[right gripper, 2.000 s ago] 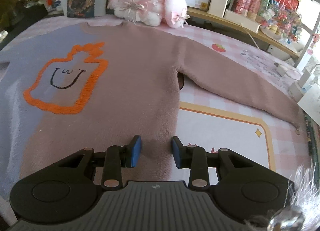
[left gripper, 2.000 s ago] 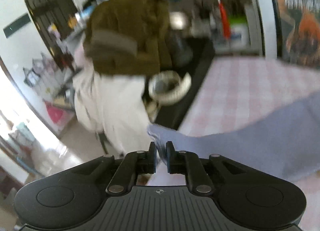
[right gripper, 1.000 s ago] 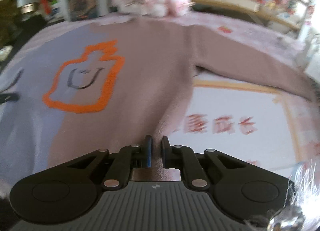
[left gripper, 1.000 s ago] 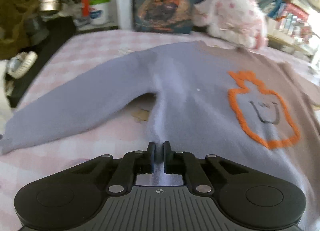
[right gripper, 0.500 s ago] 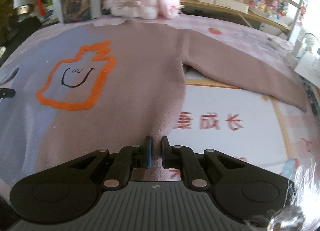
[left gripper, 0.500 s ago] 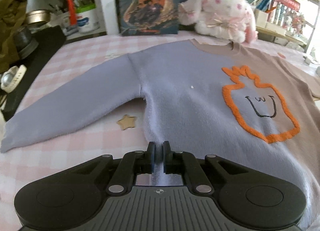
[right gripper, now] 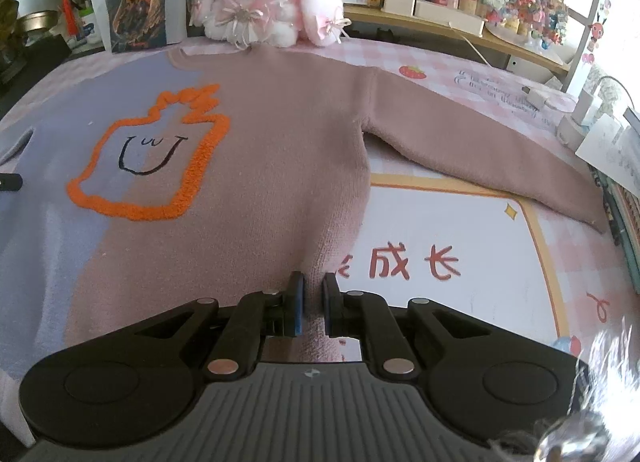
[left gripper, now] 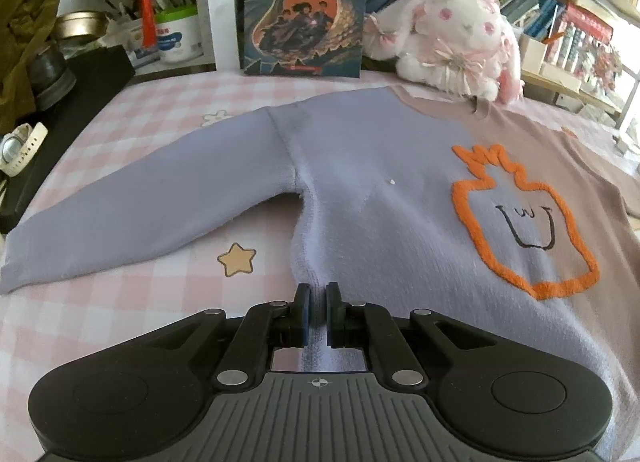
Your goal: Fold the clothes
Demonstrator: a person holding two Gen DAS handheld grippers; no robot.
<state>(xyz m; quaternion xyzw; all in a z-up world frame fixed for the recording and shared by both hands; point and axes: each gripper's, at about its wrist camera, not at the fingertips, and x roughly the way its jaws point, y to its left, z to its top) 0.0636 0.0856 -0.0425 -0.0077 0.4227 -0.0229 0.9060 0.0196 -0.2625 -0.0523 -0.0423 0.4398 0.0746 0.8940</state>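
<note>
Sweater (left gripper: 360,166) lies flat, face up on checked tablecloth (left gripper: 132,114): neck twd plush bunny (left gripper: 452,50) at back, hem twd cameras, sleeves out sideways, bare cloth beyond each. L gripper (left gripper: 316,312) nipped shut on lilac hem corner, R gripper (right gripper: 313,308) likewise on mauve corner.

Count, taken outward from the sweater (left gripper: 360,182): 1 sweater, 2 sleeves, 1 orange outline motif (left gripper: 520,222). Behind its collar: 1 plush rabbit (left gripper: 452,42), 1 upright book (left gripper: 304,10). Beside its lilac sleeve: 1 star print (left gripper: 237,259). Grippers at its hem: 2, left gripper (left gripper: 317,300) and right gripper (right gripper: 313,289).
</note>
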